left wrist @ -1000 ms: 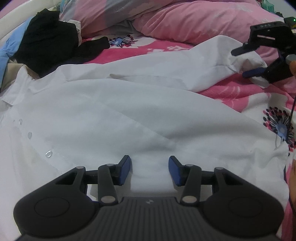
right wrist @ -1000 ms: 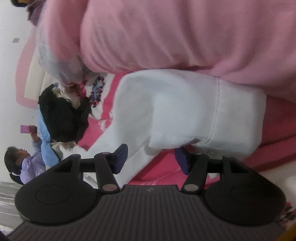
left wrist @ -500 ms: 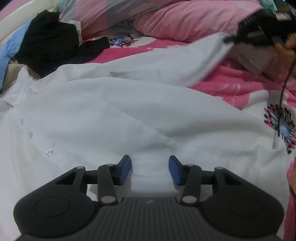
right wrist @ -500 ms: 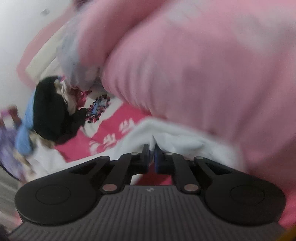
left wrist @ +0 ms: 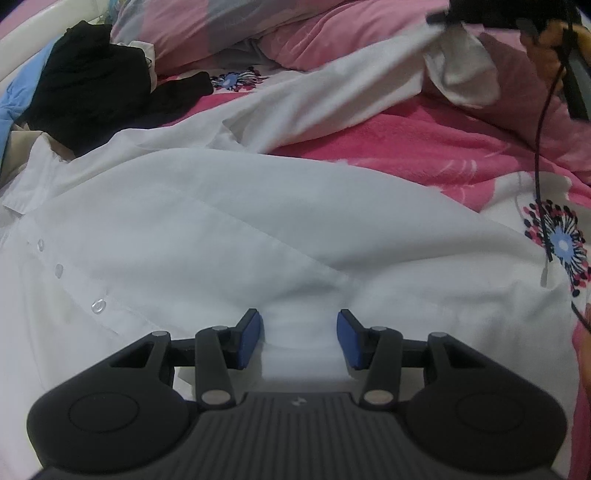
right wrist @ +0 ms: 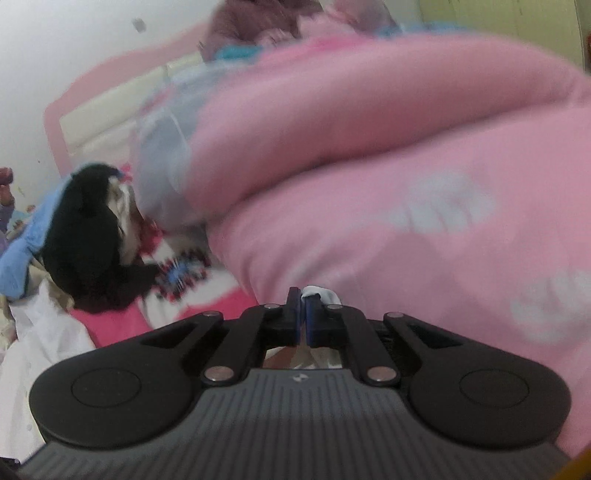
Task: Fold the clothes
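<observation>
The white button-up shirt (left wrist: pixel 229 229) lay spread flat under and ahead of the left gripper (left wrist: pixel 300 339), its sleeve (left wrist: pixel 332 96) lifted, cuff pinched in the right gripper (right wrist: pixel 302 314).

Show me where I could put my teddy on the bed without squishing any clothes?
The flowered pink bedspread lies bare between the white shirt, its lifted sleeve and the pink duvet. The far left corner is crowded: a pile of black clothes sits there.

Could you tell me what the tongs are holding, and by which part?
Right tongs grip the white shirt by its cuff; left tongs hold nothing.
</observation>
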Tool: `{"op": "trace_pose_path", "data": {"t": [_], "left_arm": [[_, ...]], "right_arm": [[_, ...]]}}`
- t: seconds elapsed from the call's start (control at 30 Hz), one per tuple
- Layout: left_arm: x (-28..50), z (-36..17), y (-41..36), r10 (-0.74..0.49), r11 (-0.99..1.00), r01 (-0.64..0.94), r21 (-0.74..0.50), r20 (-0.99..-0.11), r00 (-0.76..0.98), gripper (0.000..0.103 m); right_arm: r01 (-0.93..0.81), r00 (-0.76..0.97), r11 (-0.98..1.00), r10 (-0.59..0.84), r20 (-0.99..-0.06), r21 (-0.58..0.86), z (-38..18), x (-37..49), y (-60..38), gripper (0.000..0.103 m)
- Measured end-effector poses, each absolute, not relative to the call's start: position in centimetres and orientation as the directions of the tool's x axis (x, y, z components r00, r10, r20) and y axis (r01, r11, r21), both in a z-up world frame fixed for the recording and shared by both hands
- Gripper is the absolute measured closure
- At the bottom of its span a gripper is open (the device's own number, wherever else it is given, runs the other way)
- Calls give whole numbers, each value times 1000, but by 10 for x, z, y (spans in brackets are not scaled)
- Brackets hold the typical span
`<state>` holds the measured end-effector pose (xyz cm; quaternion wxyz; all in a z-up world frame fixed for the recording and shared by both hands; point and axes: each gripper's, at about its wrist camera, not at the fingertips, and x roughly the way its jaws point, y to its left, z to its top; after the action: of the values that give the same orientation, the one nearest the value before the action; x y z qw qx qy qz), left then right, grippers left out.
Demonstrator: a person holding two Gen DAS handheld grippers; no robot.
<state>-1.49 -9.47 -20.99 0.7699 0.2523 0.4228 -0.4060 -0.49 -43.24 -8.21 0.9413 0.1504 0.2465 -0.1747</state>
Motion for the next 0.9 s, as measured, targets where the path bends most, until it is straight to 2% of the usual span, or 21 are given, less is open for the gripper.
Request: {"op": "trace_pose_path", "data": {"t": [0.33, 0.47, 0.6, 0.67, 0.7, 0.73, 0.77, 0.8, 0.83, 0.9], "left_arm": [[-12, -209, -91, -421, 505, 862, 48, -858, 295, 55], [-11, -209, -91, -421, 473, 879, 58, -862, 283, 55], [-12, -208, -87, -416, 441, 895, 72, -867, 274, 55], [-11, -207, -85, -415, 440, 895, 69, -868, 271, 55], [-11, -207, -84, -416, 443, 894, 64, -869, 268, 55], [-11, -206, -82, -418, 447, 893, 58, -869, 265, 55], [-11, -206, -81, -419, 449, 892, 54, -869, 264, 55], [-10, -205, -80, -421, 451, 891, 50, -869, 262, 55], [-10, -205, -78, -422, 454, 890, 44, -869, 259, 55], [-9, -203, -75, -422, 456, 889, 37, -870, 253, 55]], "right_arm": [[329, 906, 934, -354, -233, -139, -8, 37, -423, 102], [341, 883, 909, -397, -249, -241, -11, 76, -439, 102], [286, 830, 894, -411, -377, -344, -29, 104, -453, 100], [255, 823, 911, -380, -422, -324, -19, 94, -454, 97], [240, 818, 919, -365, -444, -312, -14, 88, -455, 94], [225, 813, 927, -349, -466, -301, -9, 83, -456, 80], [211, 807, 934, -333, -488, -289, -4, 78, -457, 55], [196, 801, 941, -316, -509, -277, 1, 72, -458, 43], [179, 792, 945, -303, -530, -274, 8, 63, -457, 34], [157, 762, 944, -302, -572, -290, 22, 41, -456, 33]]}}
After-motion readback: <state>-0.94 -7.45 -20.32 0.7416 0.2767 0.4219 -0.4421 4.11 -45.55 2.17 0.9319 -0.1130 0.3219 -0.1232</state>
